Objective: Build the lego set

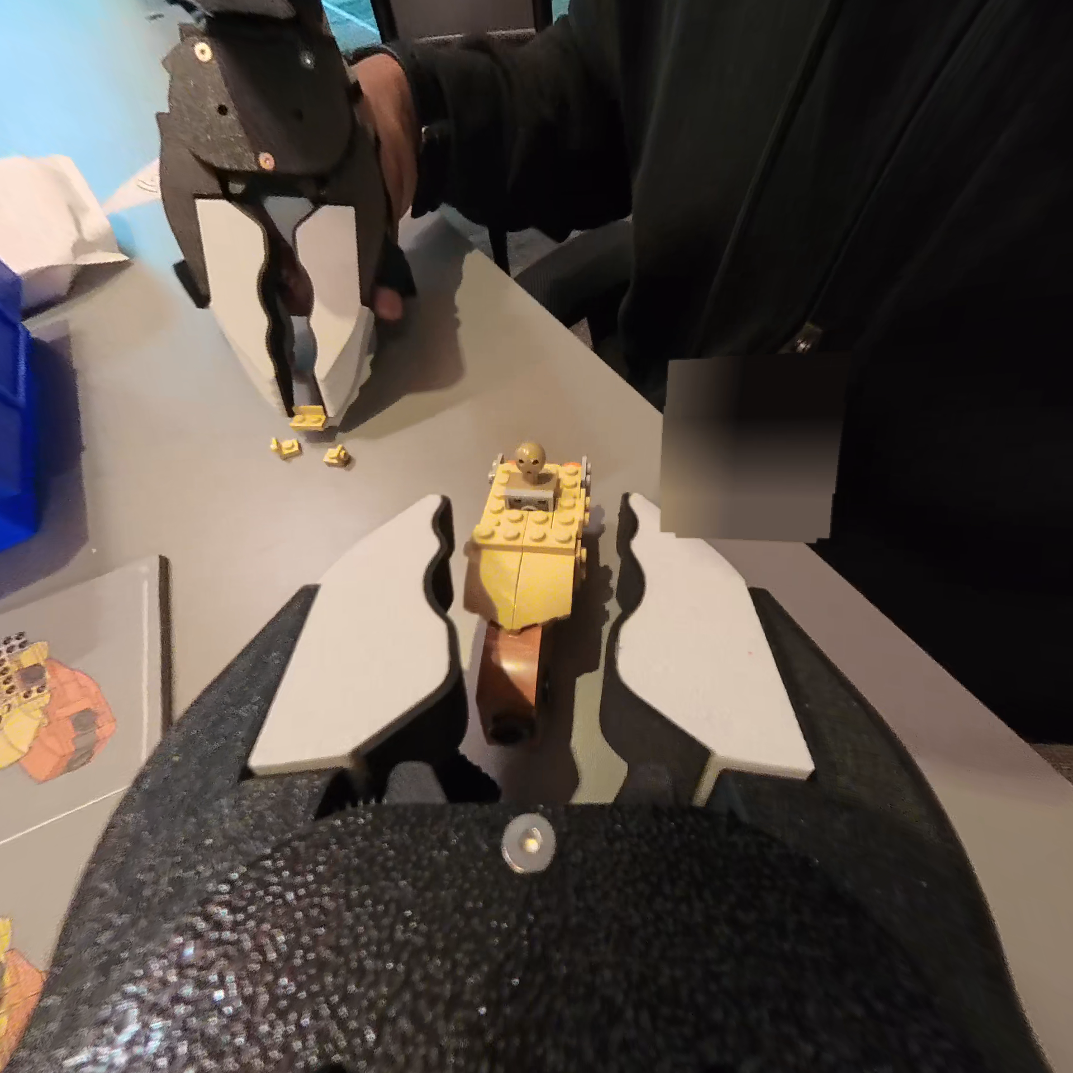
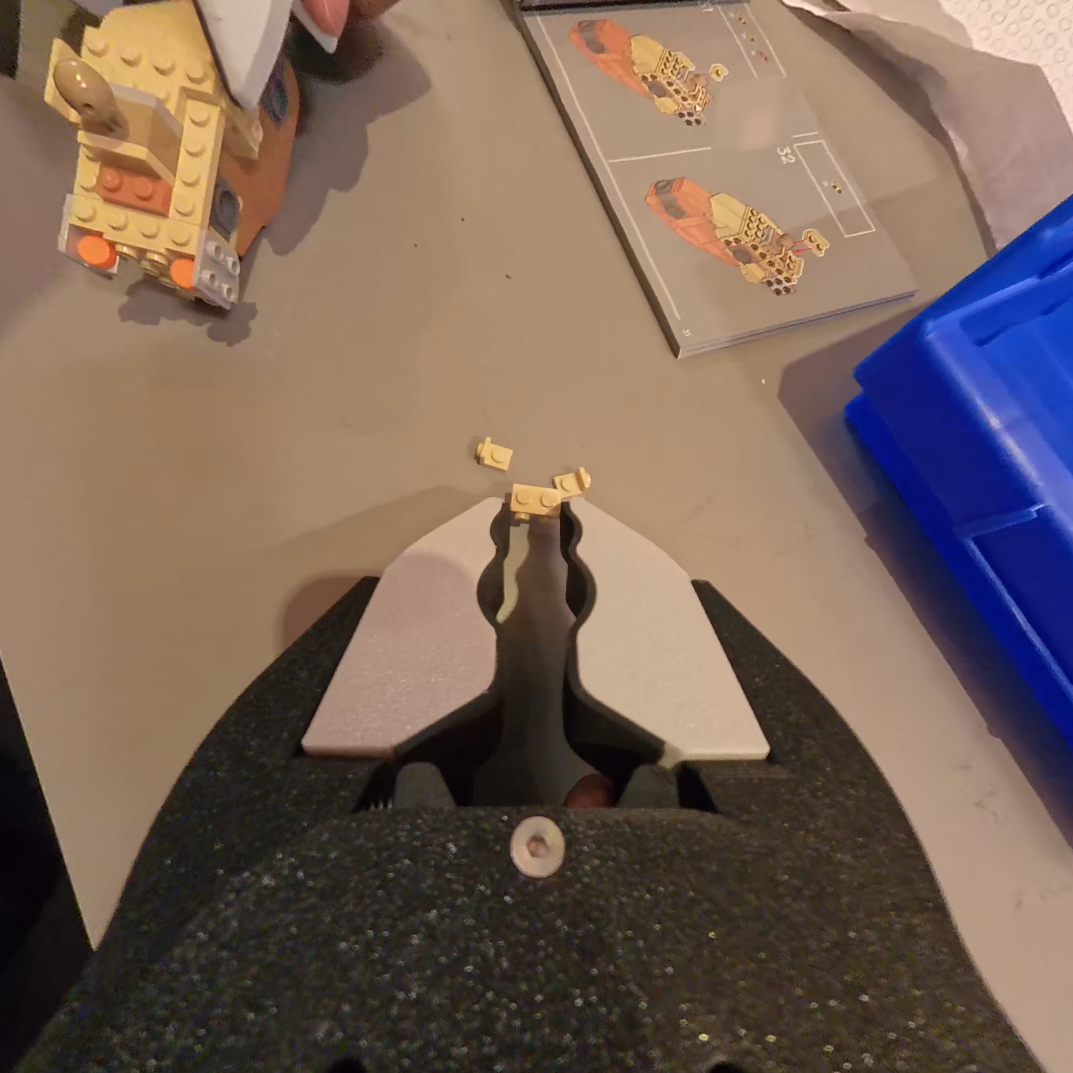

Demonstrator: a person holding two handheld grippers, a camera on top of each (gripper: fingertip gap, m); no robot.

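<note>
A tan and brown lego model (image 1: 525, 557) with a tan round head on top stands on the grey table; it also shows in the right wrist view (image 2: 151, 157). My left gripper (image 1: 534, 502) is open, one finger on each side of the model, with a gap on both sides. My right gripper (image 2: 535, 506) is shut on a small tan plate (image 2: 534, 499) at its tips, low at the table surface; this shows too in the left wrist view (image 1: 308, 419). Two more small tan pieces (image 2: 494, 454) (image 2: 573, 482) lie just beyond the tips.
An open instruction booklet (image 2: 726, 174) lies far right of the pieces. A blue bin (image 2: 987, 464) stands at the right, white paper (image 2: 958, 58) behind it. A person's black sleeve (image 1: 755, 174) lies past the table edge (image 1: 580, 348).
</note>
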